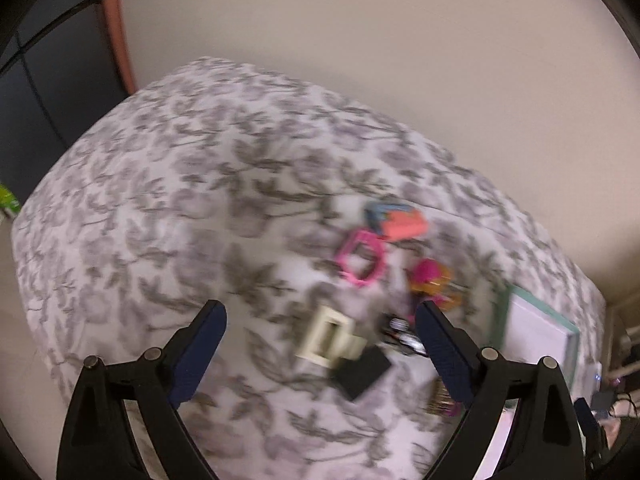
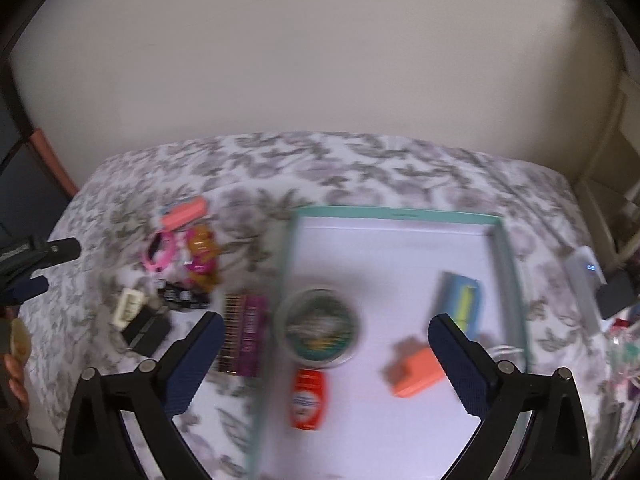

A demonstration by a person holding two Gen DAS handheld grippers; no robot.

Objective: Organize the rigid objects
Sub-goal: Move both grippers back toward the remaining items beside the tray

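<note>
Clutter (image 1: 362,266) lies at one o'clock of the empty, wide-spread left gripper (image 1: 320,344); approach slowly, one piece only.

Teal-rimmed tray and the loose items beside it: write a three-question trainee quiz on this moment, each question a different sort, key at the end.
1. True or false: the right gripper is clamped on the orange block.
2. Multiple choice: where does the round tin lie? A) on the floral cloth B) inside the teal-rimmed tray C) between the left gripper's fingers
3. Fill in: the pink frame lies ______ the tray.

Key
1. False: its jaws stand wide apart with nothing pressed between them.
2. B, near the tray's left wall, above the red bottle in the right wrist view.
3. Outside, on the cloth to the tray's left, among the other unsorted pieces.
</note>
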